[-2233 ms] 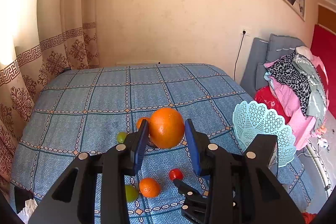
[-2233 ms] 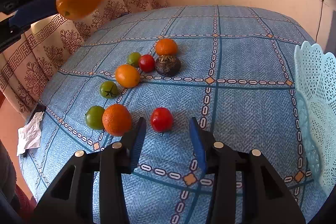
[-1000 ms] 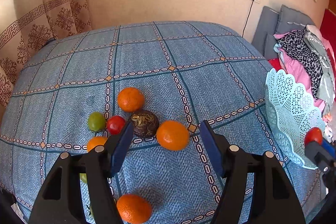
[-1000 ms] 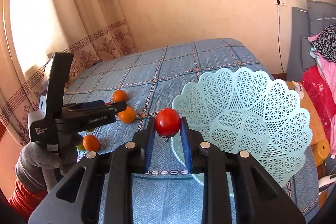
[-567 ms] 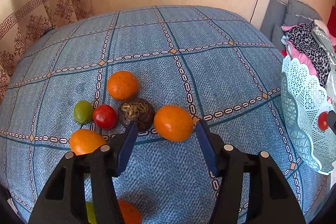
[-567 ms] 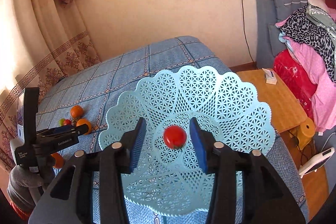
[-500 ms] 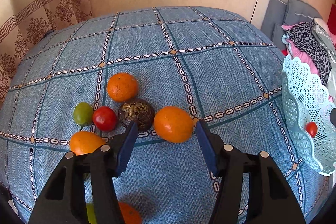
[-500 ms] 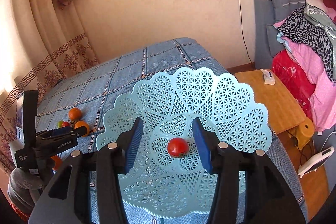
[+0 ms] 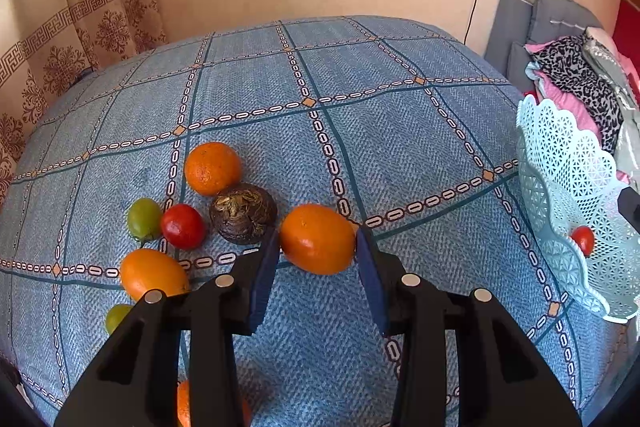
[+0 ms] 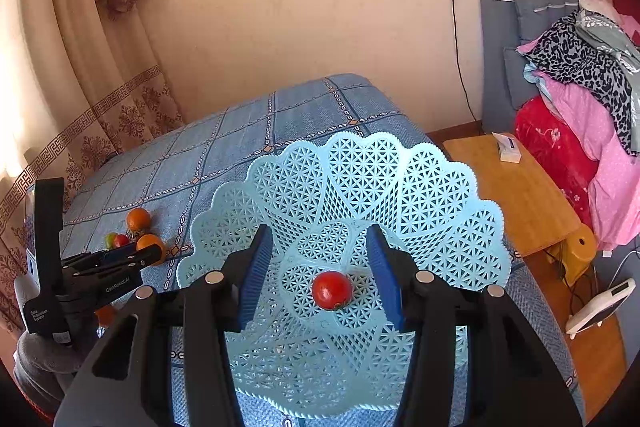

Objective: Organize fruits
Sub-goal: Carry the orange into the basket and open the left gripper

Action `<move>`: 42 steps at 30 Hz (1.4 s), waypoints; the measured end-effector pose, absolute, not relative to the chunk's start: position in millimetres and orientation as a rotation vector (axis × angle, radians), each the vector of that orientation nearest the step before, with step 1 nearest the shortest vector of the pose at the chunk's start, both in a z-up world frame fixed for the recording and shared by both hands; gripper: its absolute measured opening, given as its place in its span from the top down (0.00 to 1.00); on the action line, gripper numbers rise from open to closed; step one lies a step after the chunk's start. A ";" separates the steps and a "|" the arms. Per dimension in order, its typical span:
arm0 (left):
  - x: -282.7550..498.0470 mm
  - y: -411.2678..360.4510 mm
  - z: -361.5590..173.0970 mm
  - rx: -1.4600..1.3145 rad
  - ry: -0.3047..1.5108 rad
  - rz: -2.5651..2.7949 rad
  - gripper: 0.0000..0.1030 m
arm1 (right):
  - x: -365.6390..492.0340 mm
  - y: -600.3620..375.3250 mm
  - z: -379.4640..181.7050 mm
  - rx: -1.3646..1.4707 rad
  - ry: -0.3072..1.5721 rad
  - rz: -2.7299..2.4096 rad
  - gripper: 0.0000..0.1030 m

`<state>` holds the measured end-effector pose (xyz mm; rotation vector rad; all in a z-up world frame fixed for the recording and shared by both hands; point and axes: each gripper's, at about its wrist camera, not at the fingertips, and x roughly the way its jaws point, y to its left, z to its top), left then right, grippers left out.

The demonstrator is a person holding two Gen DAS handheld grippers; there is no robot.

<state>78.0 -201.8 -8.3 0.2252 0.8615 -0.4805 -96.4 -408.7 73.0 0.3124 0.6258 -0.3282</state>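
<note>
Orange [image 9: 317,238]: positioned between the two pads of the left tool [image 9: 316,255]; both pads are seen at its sides, at or very near contact; it rests on the bed [image 9: 400,131].
Left tool: closed in around the orange; a firm clamp cannot be confirmed.
Dark round fruit [image 9: 243,214]: just left of the left tool's tip.
Red tomato [image 10: 332,289]: lying in the basket [image 10: 440,195], below the right tool [image 10: 320,259].
Right tool: jaws held apart, nothing gripped.
</note>
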 end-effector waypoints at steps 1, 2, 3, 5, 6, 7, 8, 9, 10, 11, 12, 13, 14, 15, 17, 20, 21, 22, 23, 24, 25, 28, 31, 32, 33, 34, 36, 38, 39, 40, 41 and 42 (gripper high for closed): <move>75.0 -202.5 -5.1 0.227 0.851 -0.485 0.61 | -96.8 -409.8 73.2 0.313 0.624 -0.331 0.51; 72.0 -203.1 -1.3 0.225 0.843 -0.491 0.61 | -97.2 -410.3 73.6 0.314 0.622 -0.334 0.51; 68.6 -203.6 2.6 0.221 0.836 -0.499 0.61 | -97.6 -410.9 74.2 0.314 0.621 -0.337 0.51; 60.9 -206.6 13.5 0.213 0.813 -0.521 0.61 | -98.8 -412.5 75.5 0.318 0.616 -0.343 0.51; 57.1 -208.6 19.6 0.209 0.801 -0.535 0.61 | -99.4 -413.1 76.3 0.319 0.613 -0.349 0.51; 51.5 -210.8 25.8 0.206 0.787 -0.550 0.61 | -99.8 -413.9 76.9 0.319 0.611 -0.353 0.51; 45.9 -213.6 32.2 0.205 0.772 -0.566 0.61 | -100.4 -415.0 77.3 0.321 0.609 -0.357 0.51; 41.2 -217.5 39.4 0.204 0.757 -0.583 0.61 | -100.9 -416.1 77.6 0.324 0.608 -0.363 0.51; 35.7 -221.1 45.7 0.203 0.743 -0.601 0.61 | -101.5 -417.3 77.8 0.325 0.607 -0.370 0.51; 30.8 -224.7 51.5 0.201 0.729 -0.619 0.61 | -102.1 -418.4 77.9 0.325 0.606 -0.379 0.51; 26.0 -228.4 56.9 0.200 0.717 -0.637 0.61 | -102.7 -419.7 77.9 0.324 0.606 -0.389 0.51; 21.7 -232.1 61.9 0.199 0.707 -0.656 0.61 | -103.0 -420.9 77.7 0.323 0.607 -0.397 0.51; 16.5 -236.7 66.2 0.199 0.698 -0.676 0.61 | -103.2 -422.3 77.6 0.324 0.607 -0.404 0.51; 12.1 -241.0 69.6 0.200 0.691 -0.697 0.61 | -103.8 -423.5 77.6 0.325 0.608 -0.412 0.51; 2.8 -254.6 73.5 0.208 0.683 -0.730 0.61 | -105.4 -425.4 78.2 0.319 0.605 -0.430 0.51; -7.7 -270.5 74.1 0.227 0.681 -0.761 0.61 | -109.1 -428.2 81.5 0.301 0.587 -0.473 0.41; -10.7 -275.1 73.2 0.232 0.683 -0.770 0.61 | -110.6 -429.2 82.9 0.294 0.579 -0.485 0.39; -13.0 -279.3 72.2 0.237 0.685 -0.777 0.61 | -111.8 -429.9 84.5 0.286 0.573 -0.496 0.39; -14.0 -281.9 71.7 0.240 0.684 -0.782 0.61 | -112.6 -430.3 85.9 0.280 0.568 -0.505 0.39; -16.3 -284.7 71.4 0.245 0.680 -0.786 0.61 | -113.7 -431.2 86.9 0.279 0.564 -0.511 0.39; -18.3 -287.3 71.4 0.249 0.676 -0.789 0.61 | -114.8 -432.2 87.6 0.280 0.561 -0.514 0.38; -22.8 -291.8 71.6 0.257 0.675 -0.794 0.60 | -115.9 -432.0 88.6 0.277 0.559 -0.517 0.32; -23.8 -293.6 71.4 0.264 0.676 -0.786 0.52 | -116.7 -430.5 89.8 0.260 0.554 -0.527 0.32; -23.6 -293.1 71.5 0.262 0.674 -0.780 0.46 | -116.7 -431.6 89.7 0.263 0.554 -0.525 0.32; -23.0 -292.5 71.7 0.260 0.673 -0.776 0.43 | -116.8 -432.4 89.8 0.266 0.555 -0.524 0.32; -22.4 -291.6 71.8 0.255 0.674 -0.772 0.42 | -116.9 -432.9 89.8 0.267 0.555 -0.524 0.32; -20.7 -287.6 72.0 0.247 0.677 -0.767 0.40 | -117.0 -432.5 90.3 0.268 0.554 -0.523 0.32; -19.9 -285.3 71.9 0.244 0.678 -0.759 0.33 | -117.6 -431.2 91.0 0.267 0.552 -0.521 0.32; -19.6 -284.0 72.0 0.242 0.677 -0.756 0.31 | -117.6 -430.2 91.2 0.265 0.551 -0.521 0.32; -18.8 -282.6 72.0 0.241 0.678 -0.752 0.30 | -118.0 -429.4 91.1 0.264 0.551 -0.521 0.32; -18.2 -281.3 72.0 0.239 0.678 -0.748 0.27 | -117.9 -428.8 91.3 0.264 0.551 -0.519 0.31; -18.1 -280.2 71.9 0.237 0.678 -0.742 0.24 | -117.8 -428.6 91.6 0.263 0.550 -0.518 0.30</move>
